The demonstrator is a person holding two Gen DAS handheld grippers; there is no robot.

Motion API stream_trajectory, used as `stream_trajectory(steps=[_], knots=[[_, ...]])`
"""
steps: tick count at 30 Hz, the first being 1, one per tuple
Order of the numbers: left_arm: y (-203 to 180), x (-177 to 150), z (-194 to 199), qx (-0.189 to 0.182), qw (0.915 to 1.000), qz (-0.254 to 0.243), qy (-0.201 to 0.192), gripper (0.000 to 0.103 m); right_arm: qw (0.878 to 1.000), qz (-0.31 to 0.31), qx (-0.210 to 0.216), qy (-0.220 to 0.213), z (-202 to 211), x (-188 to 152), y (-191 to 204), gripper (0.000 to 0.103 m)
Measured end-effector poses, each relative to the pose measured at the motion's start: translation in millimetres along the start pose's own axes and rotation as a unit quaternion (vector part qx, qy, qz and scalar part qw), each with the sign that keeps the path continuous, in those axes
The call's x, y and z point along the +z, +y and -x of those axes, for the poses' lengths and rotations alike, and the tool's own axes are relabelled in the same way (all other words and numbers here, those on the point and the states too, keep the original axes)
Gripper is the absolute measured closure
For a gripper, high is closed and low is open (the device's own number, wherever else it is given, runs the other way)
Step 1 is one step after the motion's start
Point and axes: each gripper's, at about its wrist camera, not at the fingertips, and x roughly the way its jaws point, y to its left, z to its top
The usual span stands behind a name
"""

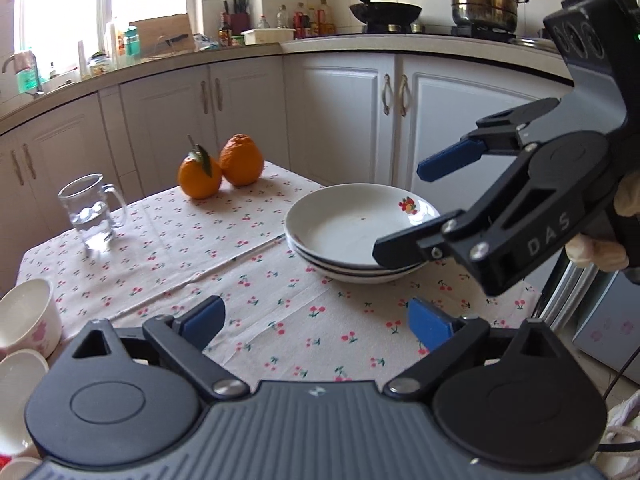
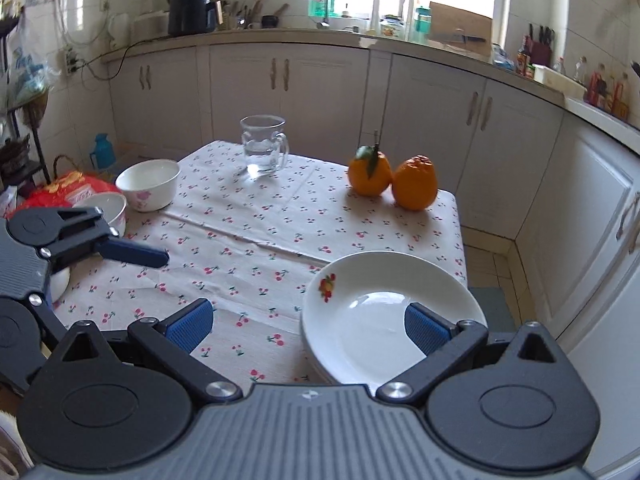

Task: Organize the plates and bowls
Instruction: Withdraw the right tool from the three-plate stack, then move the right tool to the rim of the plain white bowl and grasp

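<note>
A stack of white plates with a fruit print sits on the cherry-print tablecloth; it also shows in the right wrist view. White bowls with pink flowers stand at the table's left edge, also seen in the right wrist view. My left gripper is open and empty above the cloth, left of the plates. My right gripper is open and empty, one finger over the top plate; it also shows in the left wrist view.
A glass mug with water and two oranges stand at the far side of the table. White kitchen cabinets and a counter with a wok and pot lie behind. A red bag sits beyond the bowls.
</note>
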Motion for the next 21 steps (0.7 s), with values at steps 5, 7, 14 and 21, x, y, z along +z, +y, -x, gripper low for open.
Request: stream_trajectory(steps=[5,7,14,21], knots=[[6,-19,23,0.026,0.9996,0.013,0.003,0.005,1.000,0.024,-0.004,-0.006,2,0,33,0.000],[10,-28,33,0.035,0.9992,0.018,0.005,0.005,1.000,0.026,-0.002,-0.010,2,1,43,0.000],[24,-60,71,0.076,0.9962,0.038,0.014,0.005,0.999,0.038,0.023,-0.005,-12,4,83,0.000],[50,-81,113,0.146,0.9880,0.042,0.028,0.005,0.996,0.083,0.034,-0.010,-25,17,123,0.000]])
